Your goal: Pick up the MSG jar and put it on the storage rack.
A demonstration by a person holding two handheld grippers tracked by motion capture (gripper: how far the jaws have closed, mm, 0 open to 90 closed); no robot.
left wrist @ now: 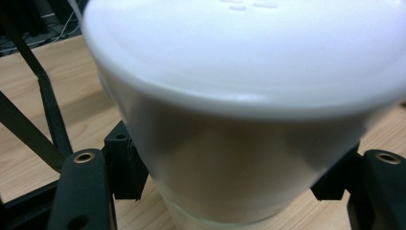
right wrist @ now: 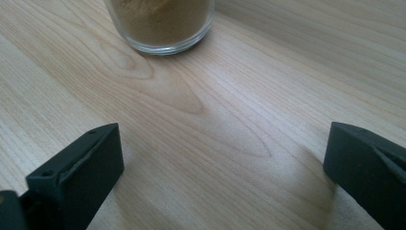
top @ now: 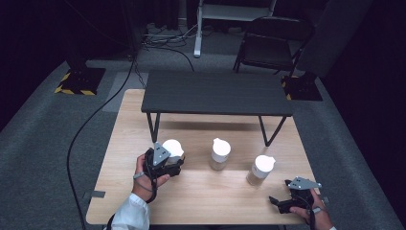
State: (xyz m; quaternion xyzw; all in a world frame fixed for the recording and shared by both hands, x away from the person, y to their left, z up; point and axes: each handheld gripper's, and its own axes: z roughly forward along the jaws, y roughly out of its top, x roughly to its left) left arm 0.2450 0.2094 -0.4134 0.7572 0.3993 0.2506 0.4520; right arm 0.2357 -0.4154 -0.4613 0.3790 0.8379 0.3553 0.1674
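Observation:
Three white-lidded glass jars stand in a row on the wooden table (top: 201, 191). My left gripper (top: 173, 160) is shut on the left jar (top: 173, 148), its black jaws pressing both sides just under the white lid (left wrist: 239, 57). The middle jar (top: 220, 154) stands free to its right. The right jar (top: 261, 170) holds brown powder, and its glass base (right wrist: 160, 24) shows ahead of my right gripper (right wrist: 222, 172). That right gripper (top: 280, 203) rests low at the table's front right corner, jaws wide apart with bare wood between them.
A low black shelf on thin legs (top: 215, 93) stands across the back of the table, behind the jars. A black folding chair (top: 273, 45) and cables lie on the grey floor beyond. Bare wood stretches along the table's front, between the two hands.

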